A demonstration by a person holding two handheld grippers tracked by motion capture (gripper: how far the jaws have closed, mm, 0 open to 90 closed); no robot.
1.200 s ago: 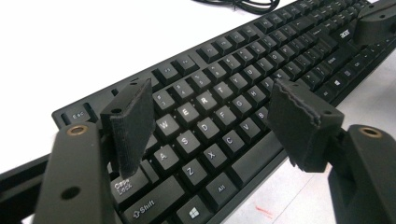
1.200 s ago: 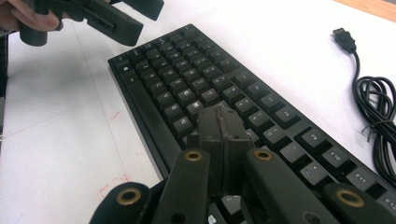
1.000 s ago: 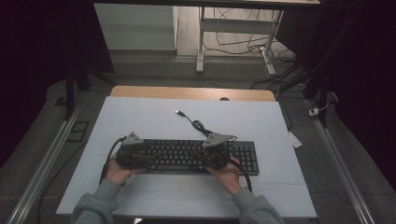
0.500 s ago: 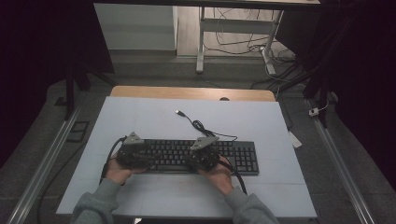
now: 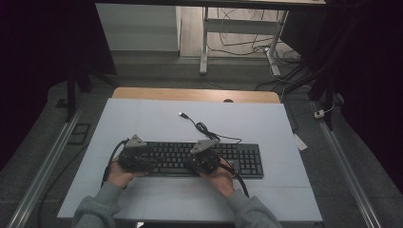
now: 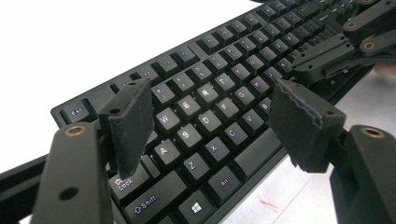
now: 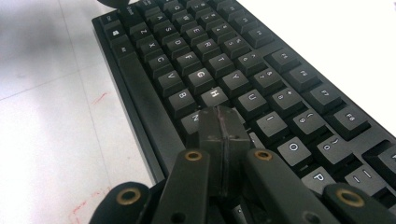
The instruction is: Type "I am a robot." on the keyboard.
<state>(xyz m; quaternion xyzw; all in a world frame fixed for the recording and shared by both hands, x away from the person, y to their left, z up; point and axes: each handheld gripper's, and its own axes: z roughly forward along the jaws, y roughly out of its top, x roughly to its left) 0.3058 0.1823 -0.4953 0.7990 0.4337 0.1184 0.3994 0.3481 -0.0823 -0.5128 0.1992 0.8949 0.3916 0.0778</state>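
Note:
A black keyboard (image 5: 173, 154) lies along the near half of the white table, and its cable runs back to a loose USB plug (image 5: 182, 114). My left gripper (image 5: 146, 159) hovers over the keyboard's left end. In the left gripper view my left gripper (image 6: 215, 116) is open, its jaws standing wide apart over the keyboard (image 6: 224, 84), above the letter keys around S and D, with nothing between them. My right gripper (image 5: 197, 160) is over the middle of the keys. In the right gripper view my right gripper (image 7: 219, 123) is shut on nothing, its tip down on the keyboard (image 7: 196, 60) beside the H key.
The white table top (image 5: 157, 123) has bare room behind and in front of the keyboard. A wooden strip (image 5: 195, 95) runs along the table's far edge. Table legs and loose cables (image 5: 247, 38) lie on the floor beyond. Faint red marks (image 7: 99, 98) show on the table.
My right gripper has slid left along the keyboard, from near the number pad side toward the middle keys. My left gripper has stayed in place.

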